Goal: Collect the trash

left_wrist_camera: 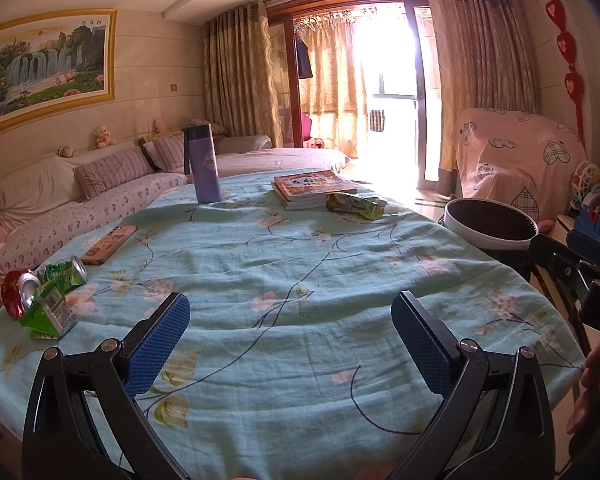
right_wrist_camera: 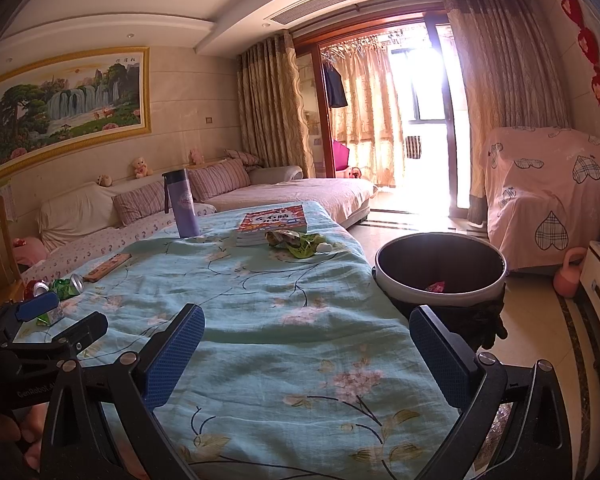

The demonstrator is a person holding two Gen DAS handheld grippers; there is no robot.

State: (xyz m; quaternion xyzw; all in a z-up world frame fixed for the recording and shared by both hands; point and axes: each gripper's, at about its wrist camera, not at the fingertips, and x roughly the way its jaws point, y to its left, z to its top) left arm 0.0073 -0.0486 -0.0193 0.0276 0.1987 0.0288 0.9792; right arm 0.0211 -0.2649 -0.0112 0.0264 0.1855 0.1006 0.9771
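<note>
Trash lies on the floral blue tablecloth (left_wrist_camera: 300, 264). At the left edge is a cluster of a crushed red can (left_wrist_camera: 14, 292), a green can (left_wrist_camera: 66, 272) and a squashed green carton (left_wrist_camera: 48, 312). A crumpled green wrapper (left_wrist_camera: 356, 205) rests by the books at the far end. My left gripper (left_wrist_camera: 290, 308) hovers open over the near cloth, with the cluster to its left. My right gripper (right_wrist_camera: 308, 316) is open and empty above the table's right side. The round bin (right_wrist_camera: 440, 268) stands beside the table, ahead and to its right, with a pink scrap (right_wrist_camera: 436, 287) inside. The green wrapper (right_wrist_camera: 296, 242) and a small white wad (right_wrist_camera: 324, 247) lie further ahead.
A purple flask (left_wrist_camera: 204, 164) stands upright at the far left of the table, a stack of books (left_wrist_camera: 312, 188) sits at the far middle, and a flat wooden box (left_wrist_camera: 108, 244) lies near the cans. A sofa runs along the left wall and a covered chair (right_wrist_camera: 540, 200) stands behind the bin.
</note>
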